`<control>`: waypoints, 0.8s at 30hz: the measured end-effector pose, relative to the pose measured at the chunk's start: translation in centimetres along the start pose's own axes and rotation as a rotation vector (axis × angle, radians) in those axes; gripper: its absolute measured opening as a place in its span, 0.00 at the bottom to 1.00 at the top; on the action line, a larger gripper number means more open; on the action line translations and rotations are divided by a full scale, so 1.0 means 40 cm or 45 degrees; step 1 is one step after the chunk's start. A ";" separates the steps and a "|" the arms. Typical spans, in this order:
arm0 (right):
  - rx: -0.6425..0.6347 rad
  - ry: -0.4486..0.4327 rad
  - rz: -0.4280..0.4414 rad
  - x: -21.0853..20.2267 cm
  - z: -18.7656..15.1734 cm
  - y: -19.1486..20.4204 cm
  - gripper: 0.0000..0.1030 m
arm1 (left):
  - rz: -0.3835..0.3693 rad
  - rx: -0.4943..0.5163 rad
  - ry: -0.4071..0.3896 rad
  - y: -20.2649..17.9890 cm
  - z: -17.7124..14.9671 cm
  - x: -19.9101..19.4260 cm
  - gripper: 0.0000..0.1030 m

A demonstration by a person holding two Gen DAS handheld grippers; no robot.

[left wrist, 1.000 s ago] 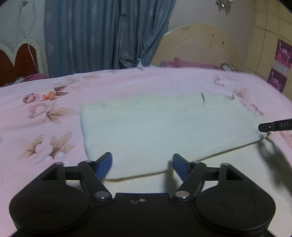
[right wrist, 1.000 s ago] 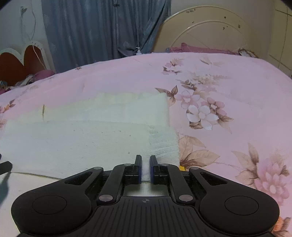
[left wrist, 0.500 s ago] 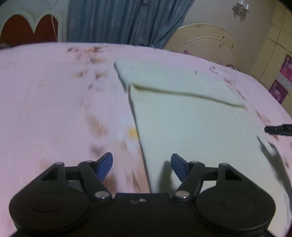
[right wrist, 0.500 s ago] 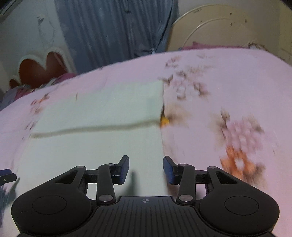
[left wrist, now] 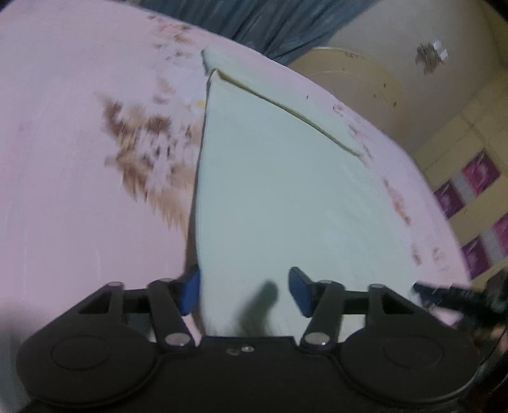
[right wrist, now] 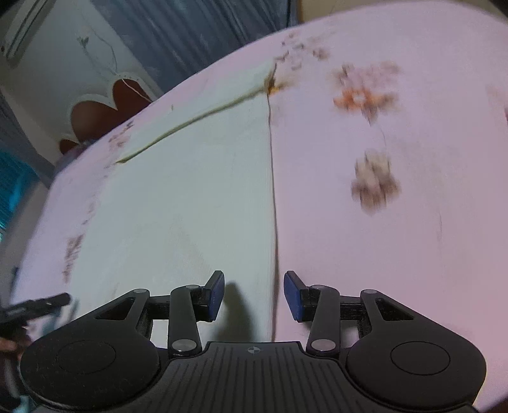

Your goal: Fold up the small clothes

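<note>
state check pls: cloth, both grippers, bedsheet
white cloth: lying flat on the bed, one layer folded over with its edge short of the far edge, not gripped.
left gripper: jaws open, straddling the cloth's left edge.
right gripper: jaws open, straddling the cloth's right edge.
pink floral bedsheet: spread flat under the cloth.

Your left camera sits low behind the left hand-held gripper, tilted, close over the bed, facing along the cloth toward the curtain at 12 o'clock. Your right camera sits equally low behind the right hand-held gripper, facing along the cloth's right edge. Both views share the cloth's fold line. Each sees the other gripper's tip: at 3 o'clock on the left view, 9 o'clock on the right.
</note>
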State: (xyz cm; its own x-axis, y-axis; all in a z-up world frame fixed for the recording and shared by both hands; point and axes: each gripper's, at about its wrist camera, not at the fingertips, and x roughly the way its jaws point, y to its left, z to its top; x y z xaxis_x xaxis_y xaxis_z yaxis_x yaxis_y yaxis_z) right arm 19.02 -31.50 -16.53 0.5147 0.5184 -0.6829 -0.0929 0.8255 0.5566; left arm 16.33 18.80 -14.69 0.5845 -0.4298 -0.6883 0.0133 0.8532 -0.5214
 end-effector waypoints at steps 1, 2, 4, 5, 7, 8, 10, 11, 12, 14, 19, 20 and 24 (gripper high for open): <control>0.016 0.007 0.025 -0.010 -0.015 -0.002 0.41 | -0.031 -0.053 -0.003 0.012 -0.014 -0.007 0.44; 0.026 0.013 0.046 -0.017 -0.030 -0.001 0.41 | -0.058 -0.097 -0.007 0.022 -0.025 -0.013 0.42; 0.058 0.028 0.097 -0.029 -0.056 -0.004 0.41 | -0.127 -0.186 -0.017 0.046 -0.045 -0.020 0.42; 0.076 0.033 0.126 -0.034 -0.067 -0.007 0.41 | -0.155 -0.226 -0.028 0.056 -0.050 -0.021 0.42; 0.134 0.037 0.189 -0.038 -0.075 -0.022 0.41 | -0.184 -0.286 -0.052 0.074 -0.055 -0.017 0.41; 0.175 0.034 0.219 -0.037 -0.074 -0.034 0.41 | -0.195 -0.312 -0.058 0.082 -0.054 -0.011 0.39; 0.238 0.026 0.266 -0.032 -0.067 -0.054 0.41 | -0.202 -0.334 -0.063 0.088 -0.054 -0.003 0.38; 0.269 0.025 0.293 -0.025 -0.061 -0.066 0.40 | -0.197 -0.329 -0.060 0.086 -0.050 0.003 0.38; 0.297 0.029 0.311 -0.018 -0.057 -0.074 0.36 | -0.190 -0.320 -0.058 0.082 -0.047 0.007 0.37; 0.359 0.050 0.356 0.000 -0.050 -0.091 0.19 | -0.165 -0.290 -0.061 0.071 -0.045 0.009 0.25; 0.314 -0.023 0.382 -0.042 -0.053 -0.083 0.03 | -0.174 -0.300 -0.202 0.078 -0.080 -0.031 0.03; 0.320 -0.042 0.383 -0.056 -0.053 -0.089 0.02 | -0.158 -0.310 -0.184 0.088 -0.087 -0.025 0.03; 0.271 -0.013 0.320 -0.048 -0.040 -0.093 0.02 | -0.149 -0.338 -0.172 0.097 -0.097 -0.007 0.03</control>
State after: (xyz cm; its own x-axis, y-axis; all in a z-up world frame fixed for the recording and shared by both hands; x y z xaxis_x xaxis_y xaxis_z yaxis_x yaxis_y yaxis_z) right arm 17.01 -35.20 -18.03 0.5067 0.6971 -0.5073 -0.0382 0.6060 0.7946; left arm 13.06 21.07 -18.49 0.6942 -0.4624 -0.5516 -0.1146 0.6856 -0.7189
